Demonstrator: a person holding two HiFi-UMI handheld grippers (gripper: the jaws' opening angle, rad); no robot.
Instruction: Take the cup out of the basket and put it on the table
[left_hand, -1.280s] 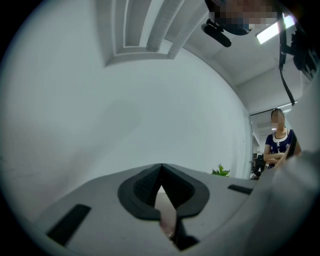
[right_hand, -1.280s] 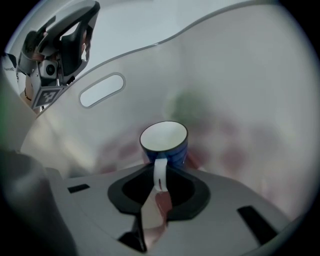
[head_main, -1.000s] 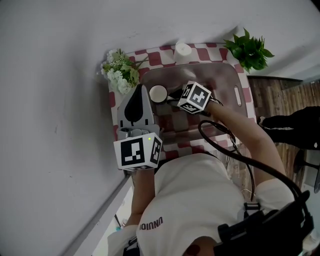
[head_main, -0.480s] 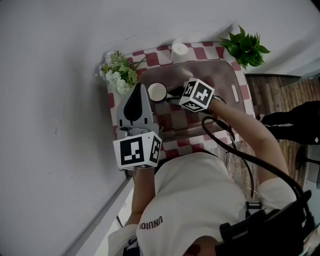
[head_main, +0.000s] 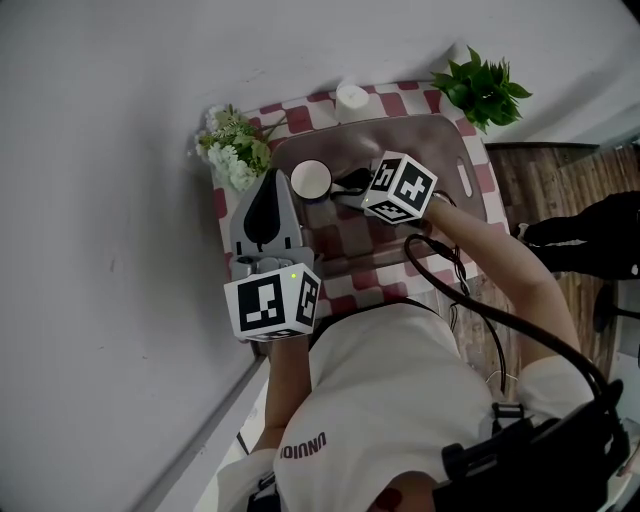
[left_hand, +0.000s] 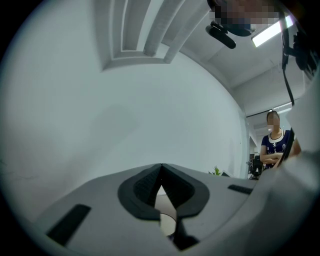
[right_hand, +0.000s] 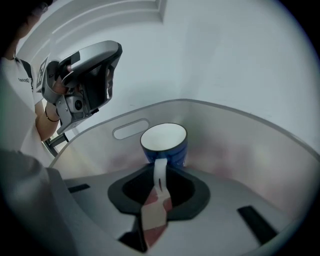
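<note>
The blue cup (head_main: 311, 179) with a white inside sits upright at the left end of the translucent basket (head_main: 468, 150). My right gripper (head_main: 342, 190) reaches into the basket and is shut on the cup's white handle. The right gripper view shows the cup (right_hand: 164, 144) straight ahead, its handle pinched between the right gripper (right_hand: 159, 172) pads, and the basket wall (right_hand: 240, 135) curving behind it. My left gripper (head_main: 272, 182) hangs outside the basket's left side. Its jaws are shut and hold nothing. In the left gripper view the left gripper (left_hand: 161, 172) points at a white wall.
The basket stands on a red-and-white checked cloth (head_main: 400, 104). White flowers (head_main: 232, 150) lie left of it, a green plant (head_main: 480, 90) stands at the back right, and a small white pot (head_main: 351, 96) behind. A person (left_hand: 274, 145) stands far off.
The cup and my right gripper have shifted a little toward the basket's left end and look slightly higher. The left gripper has stayed where it was.
</note>
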